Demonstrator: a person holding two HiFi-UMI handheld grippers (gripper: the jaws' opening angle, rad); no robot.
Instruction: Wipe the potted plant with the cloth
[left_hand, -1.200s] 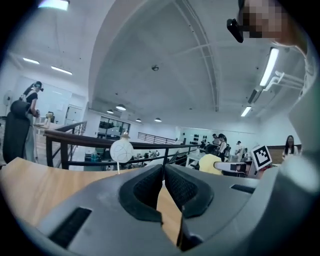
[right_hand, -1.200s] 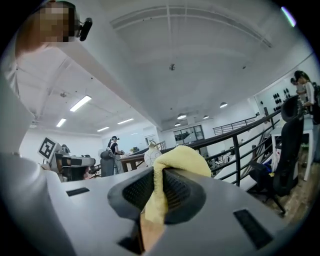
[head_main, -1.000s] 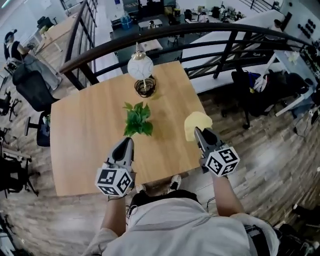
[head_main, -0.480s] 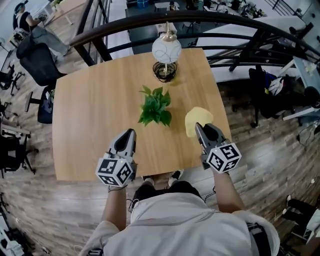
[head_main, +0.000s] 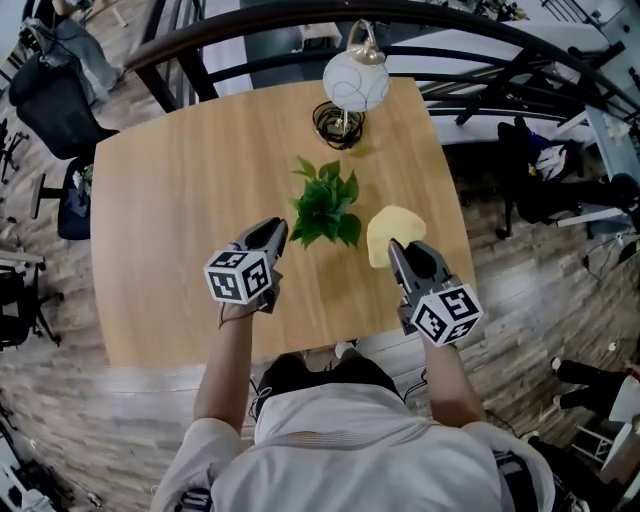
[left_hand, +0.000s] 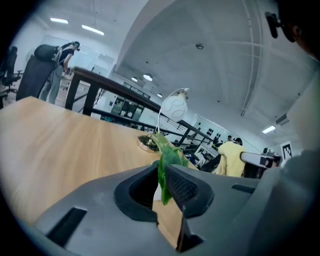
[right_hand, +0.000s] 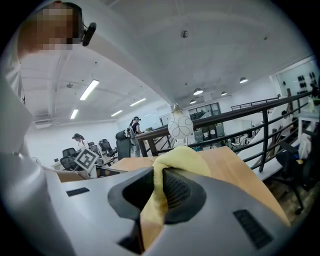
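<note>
A small green potted plant (head_main: 325, 205) stands mid-table; its pot is hidden under the leaves. My left gripper (head_main: 279, 229) is at the plant's left edge with its jaws shut. In the left gripper view a leaf (left_hand: 170, 154) shows in the narrow slit at the left gripper's (left_hand: 161, 169) tips; I cannot tell whether it is pinched. My right gripper (head_main: 396, 247) is shut on a yellow cloth (head_main: 392, 230), which hangs just right of the plant. The cloth (right_hand: 176, 159) drapes over the right gripper's (right_hand: 158, 174) jaws.
A lamp with a white globe (head_main: 355, 80) and a dark wire base (head_main: 338, 125) stands behind the plant near the table's far edge. A dark railing (head_main: 300, 20) runs past that edge. The wooden table (head_main: 170, 220) ends close in front of the person.
The left gripper has come forward and right, from the near table edge to the plant's left side, and has rolled. The right gripper has brought the cloth nearer the plant.
</note>
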